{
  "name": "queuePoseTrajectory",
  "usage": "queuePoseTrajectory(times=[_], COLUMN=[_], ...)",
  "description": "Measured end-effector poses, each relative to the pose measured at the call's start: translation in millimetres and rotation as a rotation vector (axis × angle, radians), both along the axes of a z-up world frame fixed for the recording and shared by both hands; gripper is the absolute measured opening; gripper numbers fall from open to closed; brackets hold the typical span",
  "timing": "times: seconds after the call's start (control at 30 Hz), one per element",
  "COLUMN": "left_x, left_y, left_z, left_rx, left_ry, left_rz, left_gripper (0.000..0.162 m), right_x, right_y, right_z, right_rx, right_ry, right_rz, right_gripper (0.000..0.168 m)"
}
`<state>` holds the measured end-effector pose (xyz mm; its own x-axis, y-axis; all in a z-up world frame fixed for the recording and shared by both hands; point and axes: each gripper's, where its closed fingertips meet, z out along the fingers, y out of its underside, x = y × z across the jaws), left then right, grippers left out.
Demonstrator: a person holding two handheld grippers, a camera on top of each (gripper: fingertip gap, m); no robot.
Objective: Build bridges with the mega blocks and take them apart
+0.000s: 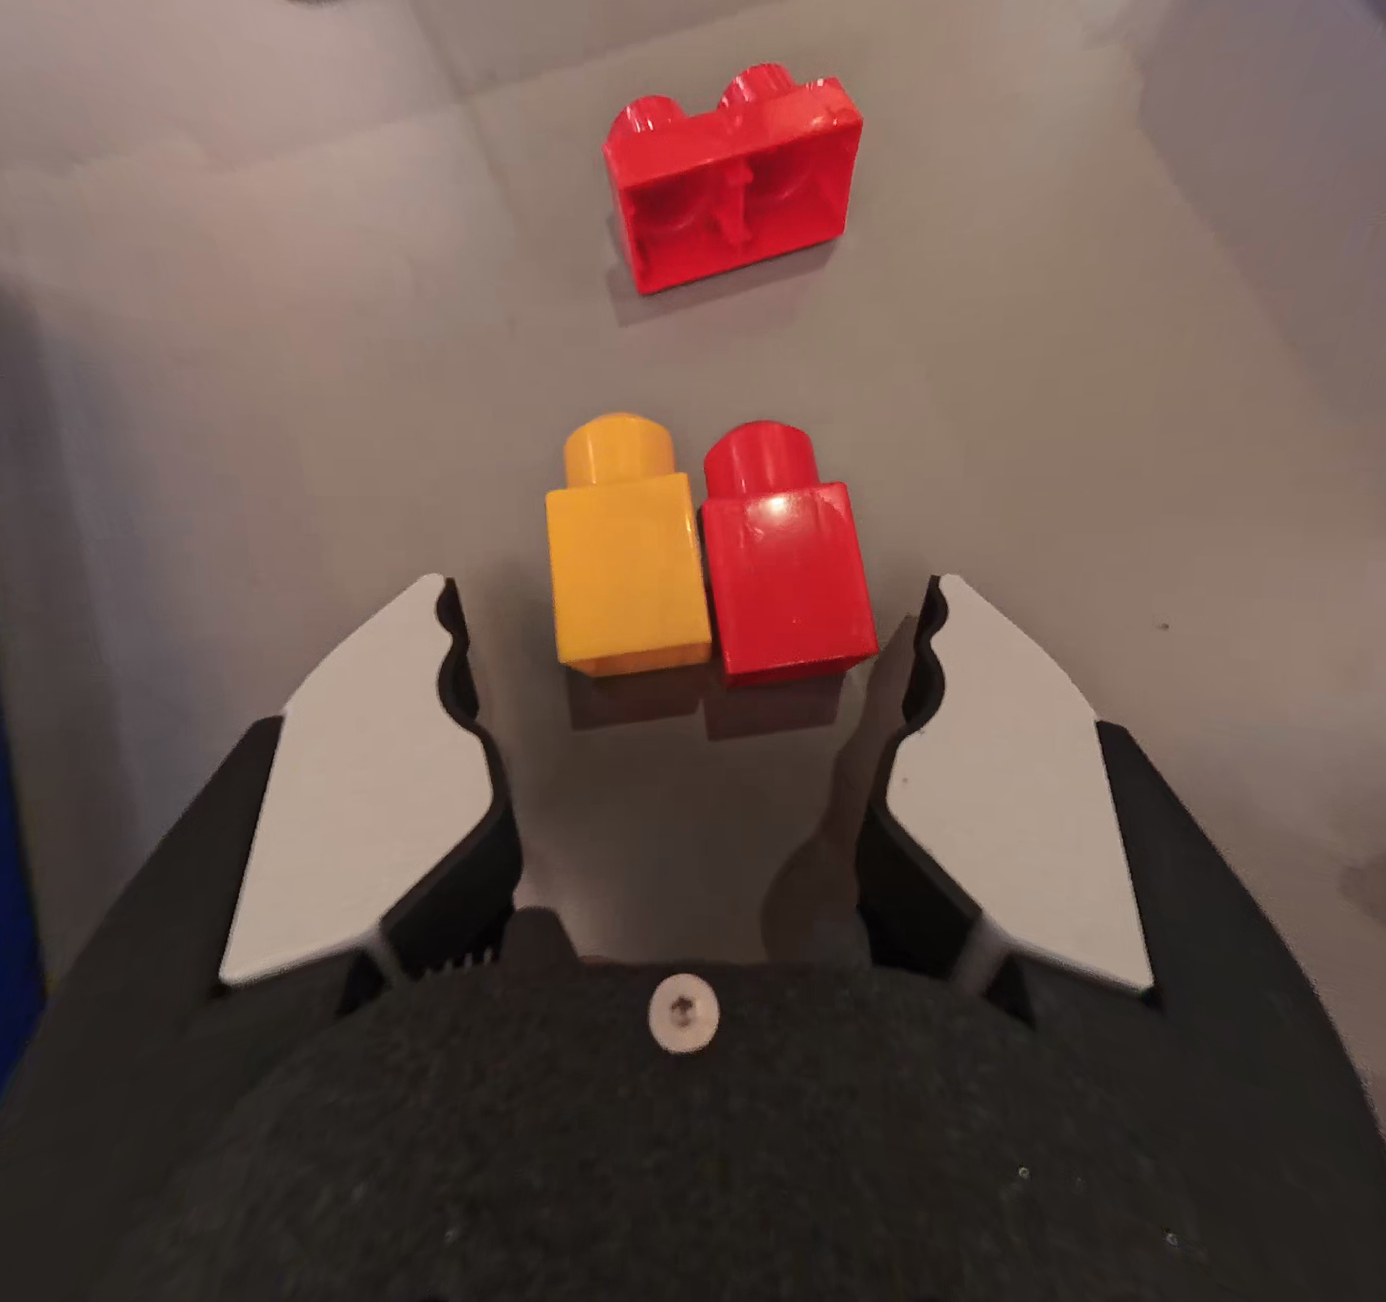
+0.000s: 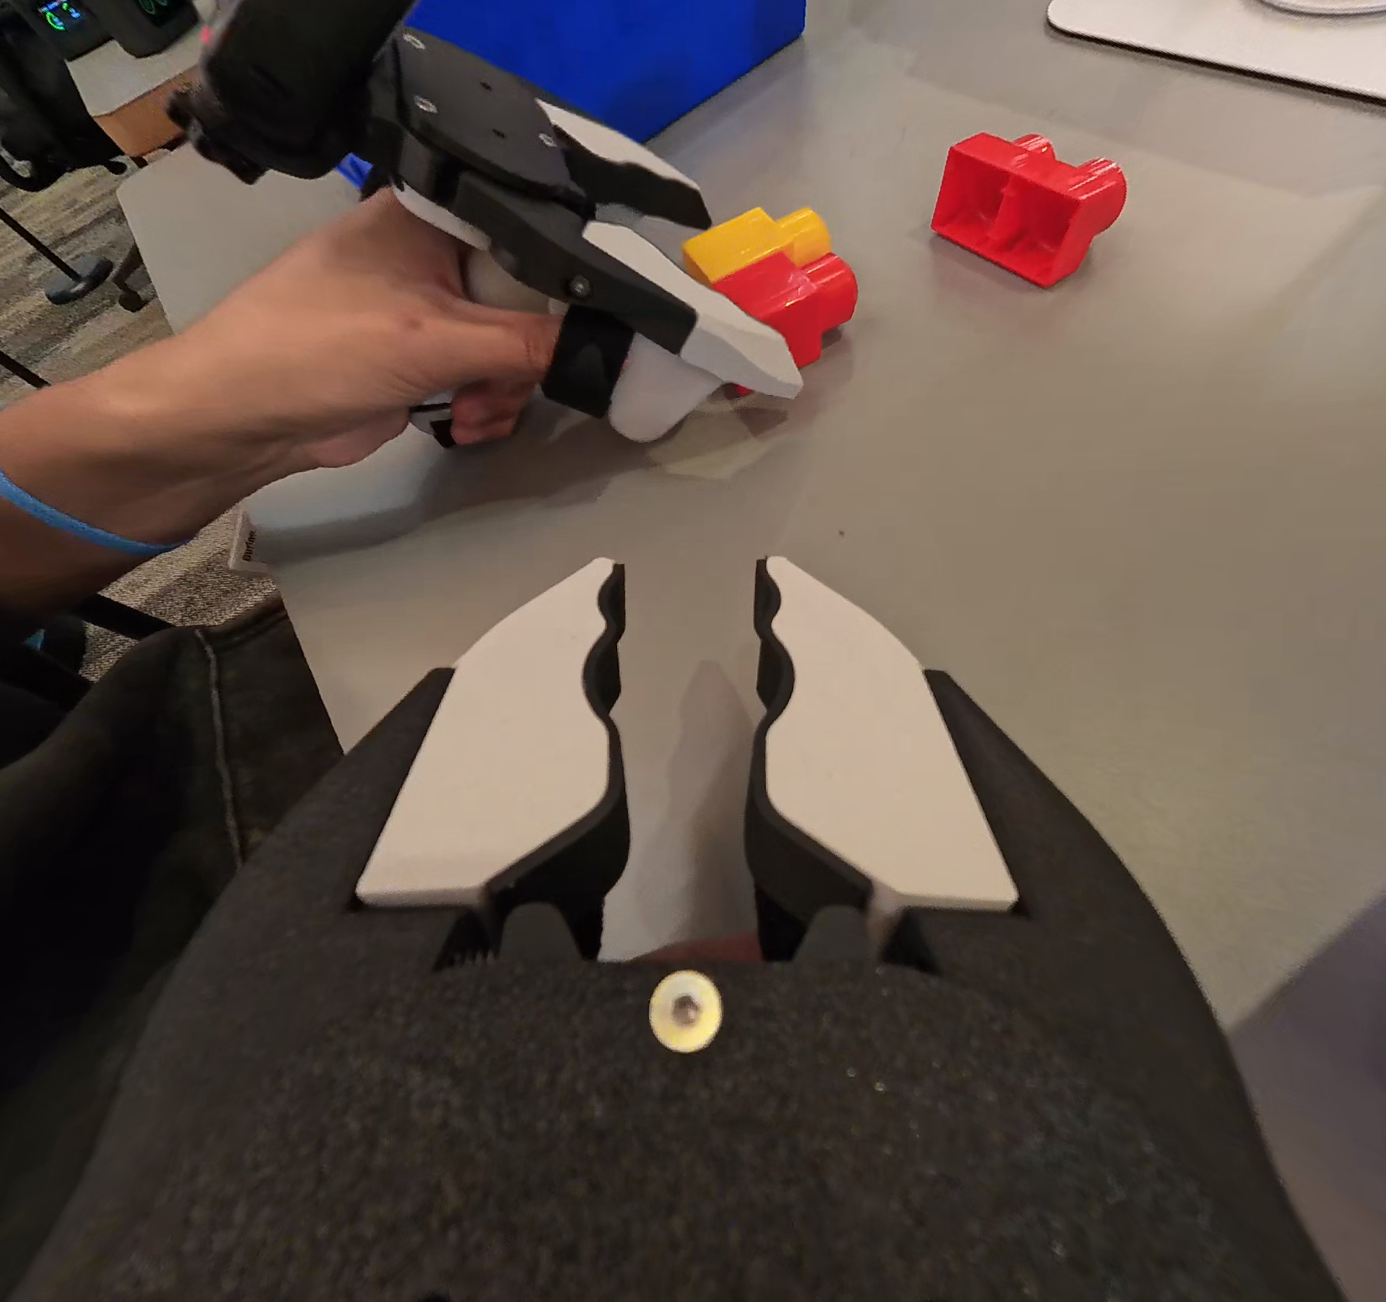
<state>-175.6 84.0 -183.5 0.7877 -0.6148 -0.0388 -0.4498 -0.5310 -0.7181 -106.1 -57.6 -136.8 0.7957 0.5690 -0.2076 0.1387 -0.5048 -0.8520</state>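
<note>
Over on the left, the person's hand (image 2: 360, 343) grips the left gripper (image 1: 686, 613), tipped down toward the grey table (image 1: 1125, 441). Its jaws are spread wide with nothing between them, and they straddle the near ends of two single-stud blocks lying on their sides. The yellow block (image 1: 626, 576) and the small red block (image 1: 784, 583) lie touching, flank to flank, studs pointing away from the gripper. From the right wrist view one fingertip seems to sit just beside or against the small red block, though the finger hides the spot, so I can't say whether it touches.

Further along, well apart from that pair, the two-stud red block (image 1: 735, 185) lies tipped on its side, hollow underside facing the left gripper.

Nothing is stacked, so I'd say this is the start of a build: the two small blocks should be the piers and the wide one the span. The next move looks like closing on one small block, or both together, and standing it stud-up. Since the pair touch, taking only one cleanly calls for a narrower, well-centred approach.

On the right, the right gripper (image 2: 686, 576) hovers back from the blocks, jaws partly parted and holding nothing. A white board (image 2: 1215, 28) lies at the far right corner.
</note>
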Motion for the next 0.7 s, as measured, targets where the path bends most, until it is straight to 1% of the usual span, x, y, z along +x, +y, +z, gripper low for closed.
queuePoseTrajectory(times=[0.07,0.13,0.23,0.3,0.33,0.37,0.7], left_x=[0.7,0.5,3.4,5.7,6.3,7.1,4.6], left_y=[-0.1,1.8,3.5,3.7,4.4,4.9,4.3], left_z=[-5.1,-5.5,-7.1,-9.5,-10.3,-10.5,-6.7], left_rx=[-0.02,-0.015,-0.039,-0.063,-0.072,-0.079,-0.098], left_ry=[0.027,0.044,0.037,0.033,0.031,0.023,-0.008], left_rz=[0.001,0.005,0.016,0.021,0.022,0.022,-0.008], left_gripper=[0.112,0.105,0.104,0.1,0.092,0.088,0.085], right_x=[-0.3,-0.9,-1.1,-0.5,-0.3,-0.1,-1.8], right_y=[-0.2,-0.5,-0.9,-1.2,-1.2,-1.5,-1.8], right_z=[-0.1,0.3,1.8,2.6,2.7,2.6,-0.4], right_rx=[-0.003,-0.004,0.0,0.001,0.0,-0.002,-0.012], right_ry=[0.005,0.007,0.006,0.007,0.009,0.011,0.011], right_rz=[0.003,0.006,0.007,0.005,0.004,0.004,0.01], right_gripper=[0.033,0.033,0.033,0.033,0.033,0.033,0.033])
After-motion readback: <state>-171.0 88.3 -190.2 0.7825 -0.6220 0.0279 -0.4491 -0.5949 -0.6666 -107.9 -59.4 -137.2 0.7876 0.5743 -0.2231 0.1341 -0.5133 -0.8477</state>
